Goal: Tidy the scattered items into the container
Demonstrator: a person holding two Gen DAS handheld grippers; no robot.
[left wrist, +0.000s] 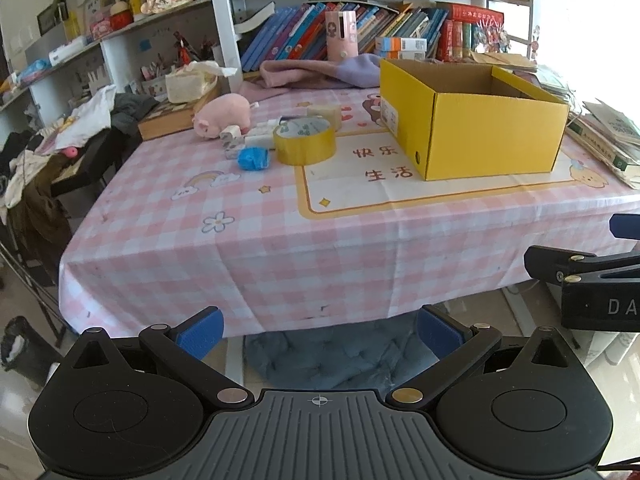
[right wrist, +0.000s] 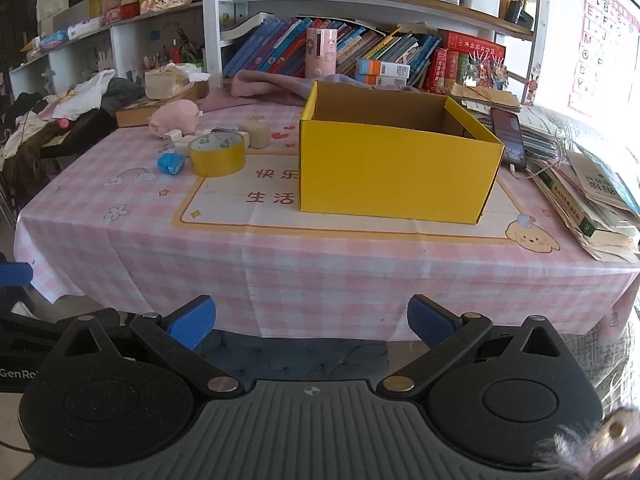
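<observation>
An open yellow cardboard box [left wrist: 472, 128] [right wrist: 396, 168] stands on the pink checked table. Left of it lie a yellow tape roll [left wrist: 305, 141] [right wrist: 217, 153], a blue crumpled item [left wrist: 253, 159] [right wrist: 171, 163], a pink plush pig [left wrist: 224, 114] [right wrist: 174, 117], a pale tape roll [left wrist: 326, 114] [right wrist: 255, 133] and small white items [left wrist: 232, 138]. My left gripper [left wrist: 318, 334] is open and empty, held before the table's front edge. My right gripper [right wrist: 312, 328] is open and empty, also before the front edge, facing the box.
Stacked books [right wrist: 592, 200] and a phone [right wrist: 510, 136] lie right of the box. A pink cloth [right wrist: 272, 86], tissue box [right wrist: 166, 80] and bookshelves [right wrist: 360, 48] line the back. Clothes pile on a chair [left wrist: 60, 140] at left. A blue cushion [left wrist: 332, 356] sits below the table.
</observation>
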